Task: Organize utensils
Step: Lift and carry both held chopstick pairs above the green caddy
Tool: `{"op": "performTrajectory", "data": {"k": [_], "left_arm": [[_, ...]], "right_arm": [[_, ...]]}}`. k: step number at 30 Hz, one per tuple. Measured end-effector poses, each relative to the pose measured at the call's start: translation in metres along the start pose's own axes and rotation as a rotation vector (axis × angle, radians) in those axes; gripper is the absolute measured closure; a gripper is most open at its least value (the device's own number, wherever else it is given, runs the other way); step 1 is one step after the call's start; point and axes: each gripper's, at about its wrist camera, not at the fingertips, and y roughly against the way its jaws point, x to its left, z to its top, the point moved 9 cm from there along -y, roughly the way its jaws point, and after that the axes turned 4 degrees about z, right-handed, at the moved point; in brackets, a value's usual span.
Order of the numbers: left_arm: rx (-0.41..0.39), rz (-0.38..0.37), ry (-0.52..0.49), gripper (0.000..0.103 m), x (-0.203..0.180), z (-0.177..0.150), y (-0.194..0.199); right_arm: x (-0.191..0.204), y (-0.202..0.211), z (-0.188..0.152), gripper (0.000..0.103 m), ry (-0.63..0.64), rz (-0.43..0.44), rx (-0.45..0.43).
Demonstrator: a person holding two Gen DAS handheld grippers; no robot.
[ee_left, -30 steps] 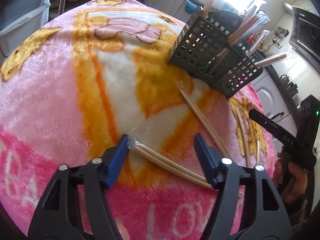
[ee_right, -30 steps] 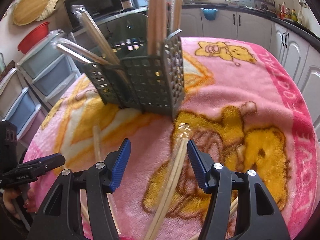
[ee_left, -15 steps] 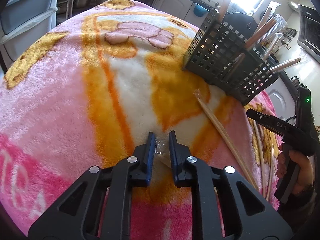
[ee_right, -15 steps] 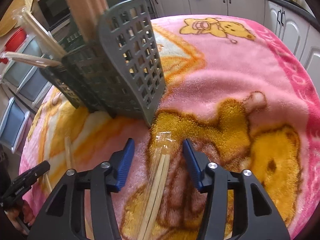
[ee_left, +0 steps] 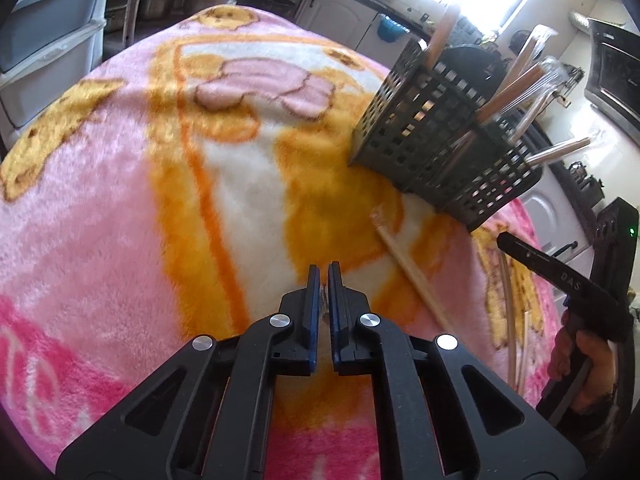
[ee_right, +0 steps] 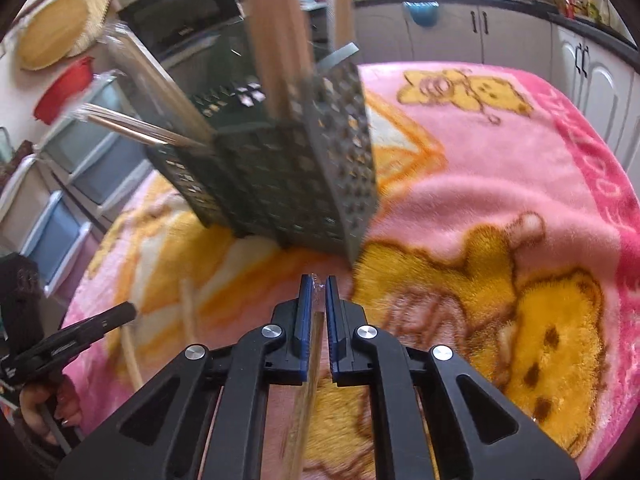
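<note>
A dark grey utensil basket stands on the pink blanket with several wrapped chopstick pairs leaning in it; it also shows close up in the right wrist view. My left gripper is shut on a wrapped chopstick pair, mostly hidden between the pads. My right gripper is shut on another wrapped chopstick pair, just in front of the basket. One more wrapped pair lies on the blanket between the grippers. The right gripper shows at the right edge of the left wrist view.
The pink and orange bear-print blanket covers the whole table. More chopsticks lie near its right edge. Plastic drawers stand beyond the table's left side, kitchen cabinets behind it.
Both grippers have closed from wide open, each onto a wrapped chopstick pair. The right gripper has moved closer to the basket.
</note>
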Motion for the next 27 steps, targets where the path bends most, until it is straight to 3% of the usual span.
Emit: {"op": "performTrajectory", "data": {"k": [16,27], "left_arm": [[-0.183,-0.133,-0.070,0.102,-0.056,0.055,0.063],[-0.261,-0.228,-0.139,0.102,-0.098,0.078,0.098]], "right_arm": [[0.056,0.084,0.038,0.098,0.091,0.089,-0.210],[0.074,0.126,0.058,0.098,0.128,0.115,-0.335]]}}
